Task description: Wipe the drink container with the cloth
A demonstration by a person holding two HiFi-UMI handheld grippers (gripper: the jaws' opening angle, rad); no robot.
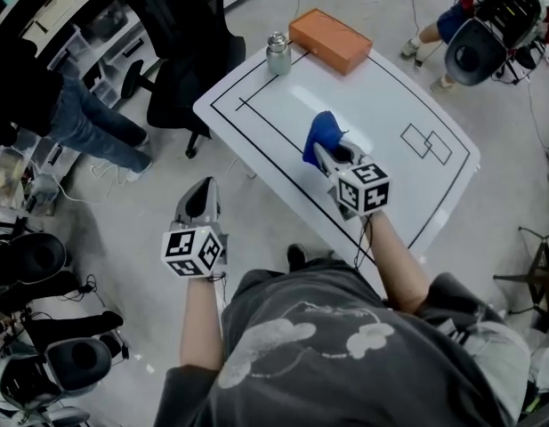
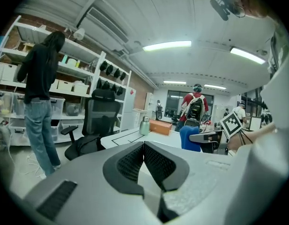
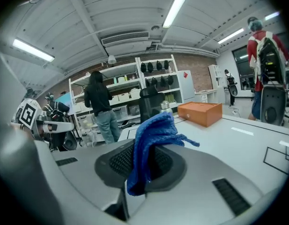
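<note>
I am pinching the blue cloth in my right gripper, ready for wiping. The drink container is standing untouched at the table's far corner, while my left gripper is hanging beside the table, pressed together, empty.

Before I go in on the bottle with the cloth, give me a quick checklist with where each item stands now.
1. Blue cloth clamped in right gripper: ok.
2. Left gripper empty, jaws shut: ok.
3. Drink container upright at the table's far corner: ok.
4. Cloth touching container: not ok, well apart.
5. Left gripper over the table: not ok, it hangs off the table's left edge.
6. Container's cap tight: cannot tell.
</note>
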